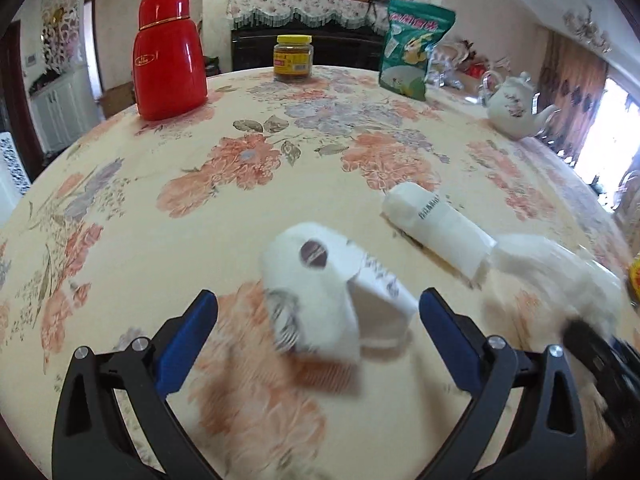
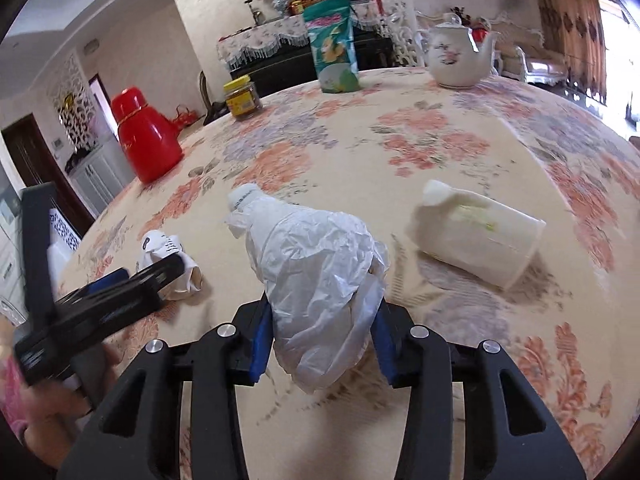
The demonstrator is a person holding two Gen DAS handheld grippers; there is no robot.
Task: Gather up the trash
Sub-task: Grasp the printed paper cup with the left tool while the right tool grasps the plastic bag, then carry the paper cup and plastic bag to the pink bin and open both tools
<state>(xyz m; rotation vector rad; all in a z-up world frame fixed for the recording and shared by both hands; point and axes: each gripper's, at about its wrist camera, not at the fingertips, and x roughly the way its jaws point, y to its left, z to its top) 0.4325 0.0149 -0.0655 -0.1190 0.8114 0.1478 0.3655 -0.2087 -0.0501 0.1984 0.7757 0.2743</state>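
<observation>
A crumpled white printed paper (image 1: 320, 292) lies on the flowered tablecloth (image 1: 240, 208). It sits between the blue pads of my left gripper (image 1: 320, 316), which stands wide open and does not touch it. Beyond it to the right lies a white rolled packet (image 1: 436, 228). In the right wrist view my right gripper (image 2: 322, 340) is shut on a crinkled white plastic bag (image 2: 320, 272), which bulges up and forward from the pads. The packet's end (image 2: 244, 196) pokes out behind the bag. A white cup (image 2: 480, 236) lies on its side to the right.
Along the far side of the table stand a red thermos (image 1: 168, 56), a yellow-lidded jar (image 1: 293, 58), a green snack bag (image 1: 412, 48) and a white teapot (image 1: 516, 108). The table's rounded edge (image 1: 52, 168) falls away on the left. A cloth-covered cabinet (image 1: 304, 12) stands behind.
</observation>
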